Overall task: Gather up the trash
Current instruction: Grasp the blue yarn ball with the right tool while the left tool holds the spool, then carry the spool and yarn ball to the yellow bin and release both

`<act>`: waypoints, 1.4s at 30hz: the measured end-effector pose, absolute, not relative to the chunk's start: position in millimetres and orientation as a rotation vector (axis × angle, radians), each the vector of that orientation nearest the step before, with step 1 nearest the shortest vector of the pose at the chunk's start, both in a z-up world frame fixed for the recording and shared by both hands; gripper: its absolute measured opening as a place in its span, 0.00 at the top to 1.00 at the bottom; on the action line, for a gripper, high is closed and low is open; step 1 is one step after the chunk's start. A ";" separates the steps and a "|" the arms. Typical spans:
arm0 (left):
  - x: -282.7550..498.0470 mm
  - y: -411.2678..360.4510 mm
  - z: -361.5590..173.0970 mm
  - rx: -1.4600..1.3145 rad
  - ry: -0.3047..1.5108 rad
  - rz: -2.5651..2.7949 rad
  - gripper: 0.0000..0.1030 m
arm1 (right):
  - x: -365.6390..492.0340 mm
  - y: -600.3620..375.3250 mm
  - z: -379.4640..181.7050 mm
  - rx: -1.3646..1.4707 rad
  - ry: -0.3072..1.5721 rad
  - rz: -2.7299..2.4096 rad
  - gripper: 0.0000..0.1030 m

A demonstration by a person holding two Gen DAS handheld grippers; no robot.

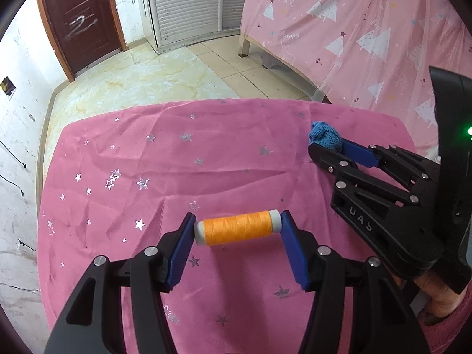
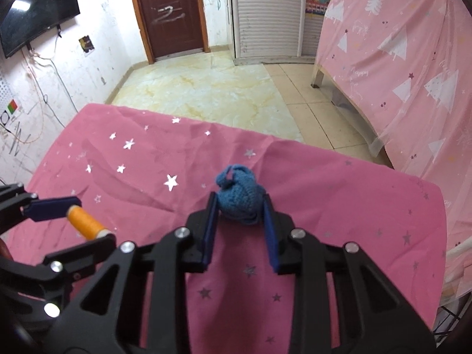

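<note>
Above the pink cloth (image 1: 177, 162), left hand-held gripper (image 1: 237, 230) clamps orange spool (image 1: 236, 231); right hand-held gripper (image 2: 240, 206) pinches blue knit (image 2: 239, 200)

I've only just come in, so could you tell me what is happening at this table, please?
A person is working with a hand-held gripper in each hand over a table covered with a pink star-print cloth. The left gripper is shut on an orange thread spool, gripped end to end. The right gripper is shut on a small blue knitted ball near the far right of the cloth. No bin for the trash is in view.
</note>
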State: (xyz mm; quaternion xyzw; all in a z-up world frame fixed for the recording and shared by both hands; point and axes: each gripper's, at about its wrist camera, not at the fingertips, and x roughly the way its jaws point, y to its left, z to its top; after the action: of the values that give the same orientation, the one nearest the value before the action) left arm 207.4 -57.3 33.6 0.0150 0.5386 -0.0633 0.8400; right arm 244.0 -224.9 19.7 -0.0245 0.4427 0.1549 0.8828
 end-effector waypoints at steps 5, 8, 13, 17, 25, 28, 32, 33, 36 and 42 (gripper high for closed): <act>199.7 -65.5 39.4 0.050 1.121 -0.135 0.49 | 233.0 -242.4 34.5 -0.012 0.867 0.286 0.74; 195.4 -80.4 46.2 0.061 1.108 -0.151 0.49 | 219.9 -261.1 45.9 0.017 0.834 0.262 0.74; 183.7 -119.6 57.8 0.082 1.086 -0.213 0.49 | 191.8 -307.5 58.7 0.050 0.788 0.184 0.74; 170.8 -155.7 66.3 0.115 1.066 -0.263 0.49 | 172.0 -346.6 61.7 0.081 0.772 0.118 0.74; 144.0 -220.6 73.6 0.172 1.058 -0.351 0.49 | 134.2 -422.0 51.2 0.153 0.749 -0.011 0.74; 135.5 -242.8 75.0 0.181 1.061 -0.392 0.49 | 118.9 -447.3 45.0 0.181 0.742 -0.050 0.74; 122.7 -274.3 75.9 0.194 1.064 -0.451 0.49 | 95.7 -480.0 34.6 0.205 0.737 -0.115 0.73; 120.4 -282.5 75.8 0.198 1.066 -0.467 0.49 | 90.9 -487.3 31.9 0.211 0.737 -0.131 0.73; 112.2 -306.1 73.9 0.214 1.070 -0.504 0.49 | 74.5 -508.6 21.4 0.240 0.742 -0.168 0.73; 99.6 -351.9 66.7 0.266 1.083 -0.551 0.49 | 50.7 -541.9 2.6 0.278 0.751 -0.223 0.73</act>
State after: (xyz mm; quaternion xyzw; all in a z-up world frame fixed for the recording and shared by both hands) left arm 99.6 -351.9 66.7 0.1247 0.5072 -0.2580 0.8128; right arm 50.7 -541.9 2.6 0.1351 0.3646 -0.1083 0.9149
